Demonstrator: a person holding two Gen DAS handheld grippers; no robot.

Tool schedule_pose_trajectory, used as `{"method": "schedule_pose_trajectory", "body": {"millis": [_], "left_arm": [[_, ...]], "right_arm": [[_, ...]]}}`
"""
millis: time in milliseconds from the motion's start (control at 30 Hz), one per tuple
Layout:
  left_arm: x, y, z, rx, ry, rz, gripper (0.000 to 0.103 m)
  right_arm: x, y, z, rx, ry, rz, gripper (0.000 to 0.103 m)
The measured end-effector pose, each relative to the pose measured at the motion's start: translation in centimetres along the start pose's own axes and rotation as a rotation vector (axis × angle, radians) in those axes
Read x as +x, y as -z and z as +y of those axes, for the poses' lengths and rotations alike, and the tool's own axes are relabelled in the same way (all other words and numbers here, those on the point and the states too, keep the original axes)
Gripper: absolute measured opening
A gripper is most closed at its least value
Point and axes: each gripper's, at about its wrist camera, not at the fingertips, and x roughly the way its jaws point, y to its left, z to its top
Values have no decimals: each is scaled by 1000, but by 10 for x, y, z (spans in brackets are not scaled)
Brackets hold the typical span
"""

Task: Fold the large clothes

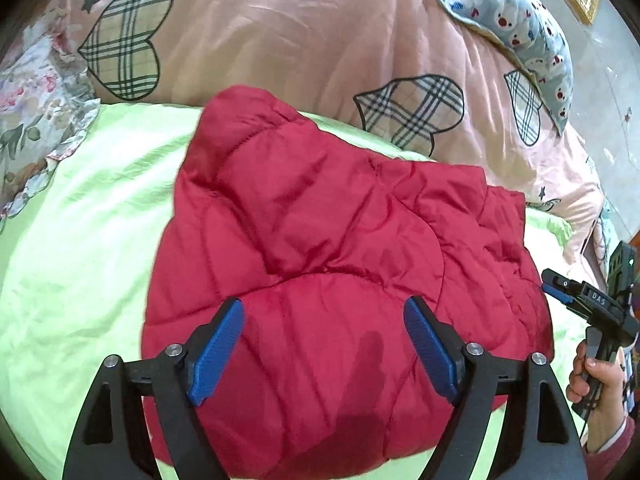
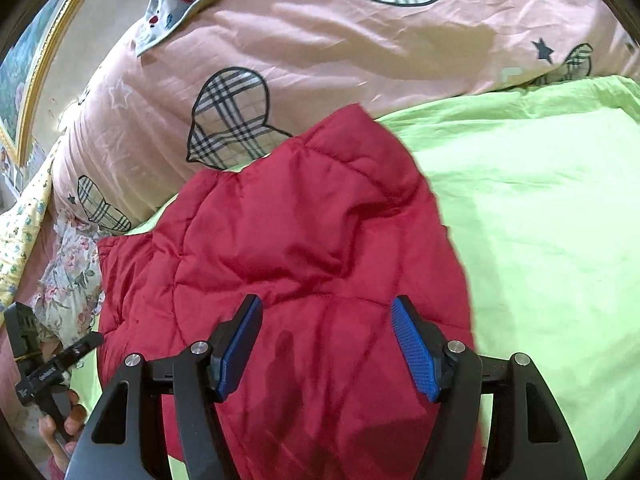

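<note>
A red quilted padded jacket (image 1: 340, 248) lies folded into a bundle on a light green sheet (image 1: 80, 240); it also shows in the right wrist view (image 2: 304, 240). My left gripper (image 1: 324, 320) hovers open above the jacket's near part, blue pads wide apart, holding nothing. My right gripper (image 2: 326, 320) is likewise open and empty above the jacket. The right gripper also shows at the right edge of the left wrist view (image 1: 556, 286), held in a hand. The left gripper shows at the lower left of the right wrist view (image 2: 86, 342).
A pink duvet with plaid hearts (image 1: 320, 32) is piled behind the jacket. A blue patterned pillow (image 1: 520, 20) lies at the far right, floral fabric (image 1: 32, 120) at the left. A gold picture frame (image 2: 36, 64) hangs on the wall. The green sheet extends right (image 2: 540, 220).
</note>
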Motion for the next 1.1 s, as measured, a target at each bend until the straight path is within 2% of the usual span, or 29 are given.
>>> {"method": "schedule_pose_trajectory", "body": {"millis": [233,333,533,700,833,1000,1100], "left_arm": [[-15,4,24,-41,-11,-10,83],[-17,5,38,-72,-6,-15,84],[-12,6,71,-181,61,-13,87],[2,5,92,-234,94,-3,87],[18,5,103,-284,142,12,96],[51,6,111,-330,188,80,100],[70,7,111,-332,181,110,102]], "right_arm": [[-17,3,-31,55,4,-21,76],[-21,3,-44,71,16,-26,84],[-15,6,-66,136,-29,-3,87],[1,9,-73,173,-90,35,90],[15,12,-80,216,-126,67,90],[32,17,-79,229,-169,111,91],[44,18,-74,219,-191,140,94]]}}
